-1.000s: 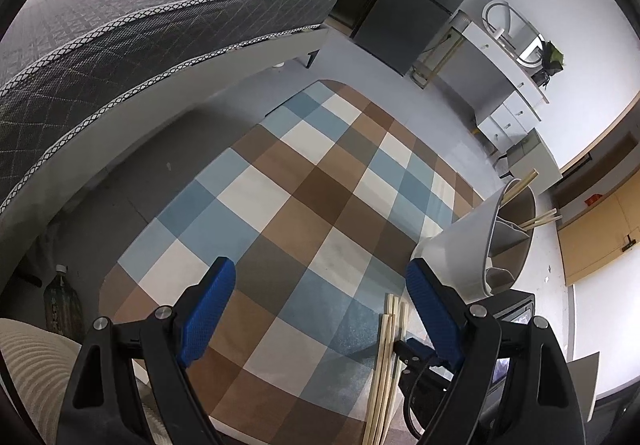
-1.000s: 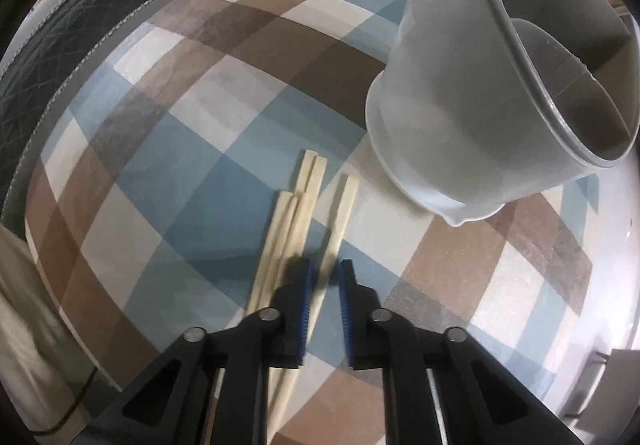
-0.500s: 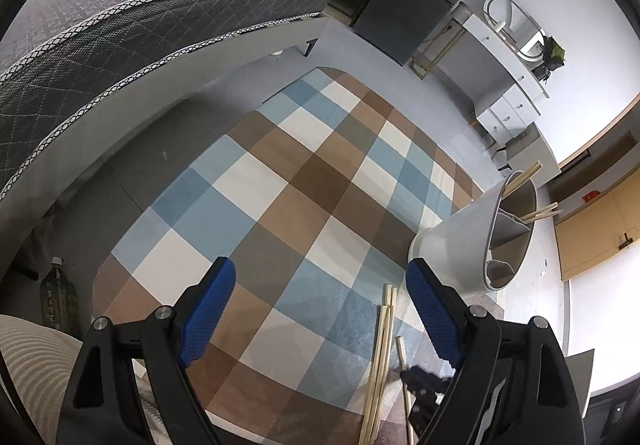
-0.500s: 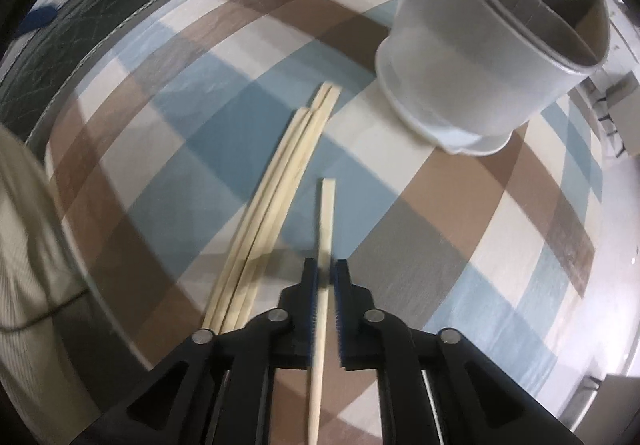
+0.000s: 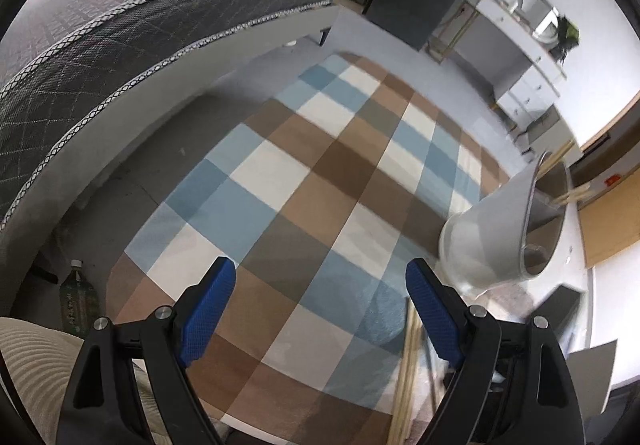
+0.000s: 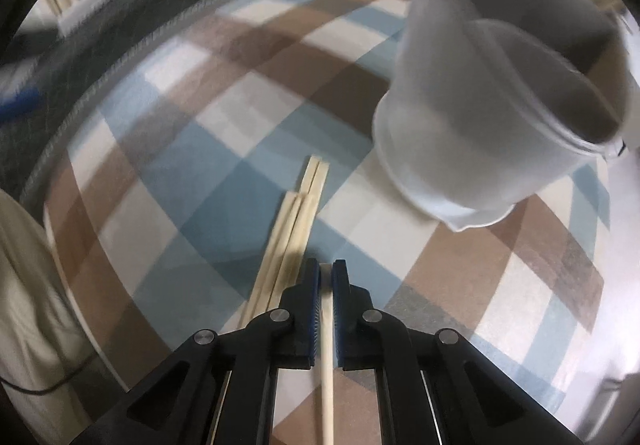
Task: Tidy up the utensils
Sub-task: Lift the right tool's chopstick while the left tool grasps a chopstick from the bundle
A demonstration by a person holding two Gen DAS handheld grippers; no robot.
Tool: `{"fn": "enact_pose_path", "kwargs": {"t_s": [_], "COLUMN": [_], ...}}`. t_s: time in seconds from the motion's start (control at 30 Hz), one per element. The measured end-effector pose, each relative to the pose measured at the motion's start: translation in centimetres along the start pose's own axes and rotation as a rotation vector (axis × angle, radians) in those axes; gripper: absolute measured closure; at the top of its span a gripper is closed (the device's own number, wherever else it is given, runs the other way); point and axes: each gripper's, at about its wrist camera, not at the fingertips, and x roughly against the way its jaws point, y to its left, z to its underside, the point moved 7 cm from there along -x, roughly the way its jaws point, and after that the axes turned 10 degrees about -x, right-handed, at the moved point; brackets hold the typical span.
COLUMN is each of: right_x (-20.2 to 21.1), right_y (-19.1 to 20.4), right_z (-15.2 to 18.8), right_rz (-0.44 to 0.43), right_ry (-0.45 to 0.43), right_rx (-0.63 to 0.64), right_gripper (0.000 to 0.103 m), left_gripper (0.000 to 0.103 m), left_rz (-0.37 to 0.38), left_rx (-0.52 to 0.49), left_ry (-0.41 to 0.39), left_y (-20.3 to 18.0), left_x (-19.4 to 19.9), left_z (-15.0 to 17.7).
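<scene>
My right gripper (image 6: 326, 273) is shut on a single wooden chopstick (image 6: 327, 365), held above the checkered cloth; its shaft runs back between the jaws. Several more chopsticks (image 6: 298, 217) lie in a bundle on the cloth just left of the fingertips. The white utensil holder (image 6: 480, 93) with inner dividers stands ahead to the right. In the left wrist view the holder (image 5: 492, 233) sits at the right with chopsticks (image 5: 572, 195) sticking out of it. My left gripper (image 5: 320, 305) is open and empty above the cloth.
The blue, brown and white checkered cloth (image 5: 320, 165) covers the low table. A grey quilted mattress (image 5: 120, 25) lies to the left. A green bottle (image 5: 78, 297) stands by the table's left edge. White drawers (image 5: 528, 85) are at the back right.
My right gripper has lifted the single chopstick off the cloth, and its tip has drawn back between the jaws. The left gripper has shifted slightly and stays open.
</scene>
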Motion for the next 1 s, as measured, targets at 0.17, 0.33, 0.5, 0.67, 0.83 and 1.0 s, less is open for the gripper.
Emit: {"fn": "enact_pose_path", "kwargs": {"t_s": [0.17,0.33,0.5,0.67,0.83,1.0], "right_x": [4.0,8.2,9.5,10.6,12.0,12.2], "right_y": [-4.6,-10.4,-15.2,-17.8,-18.9,-19.1], "right_z": [-0.5,0.2,2.0,2.8,3.0,2.6], "right_rz": [-0.084,-0.197,-0.306,-0.369,-0.395,-0.388], "right_ry": [-0.142,-0.277,-0.344,-0.379,-0.431,-0.455], "right_rx": [-0.163,-0.409,-0.661,-0.765,-0.786,-0.756], "right_gripper": [0.098,0.098,0.098,0.098,0.098,0.098], "left_gripper": [0.019,0.019,0.019,0.019,0.019,0.019], "left_rz": [-0.002,0.023,-0.027,-0.099,-0.119,-0.119], "left_rx": [-0.138,-0.257,-0.317,-0.358,-0.358,-0.315], "left_ry": [0.101,0.249,0.277,0.299,0.304,0.284], "left_y": [-2.6,-5.6,-7.2,-7.4,-7.5,-7.8], "left_x": [-2.7,-5.9,-7.0,-8.0,-8.1,-7.8], "left_z": [2.1,5.9,7.6,8.9,9.3,8.7]}}
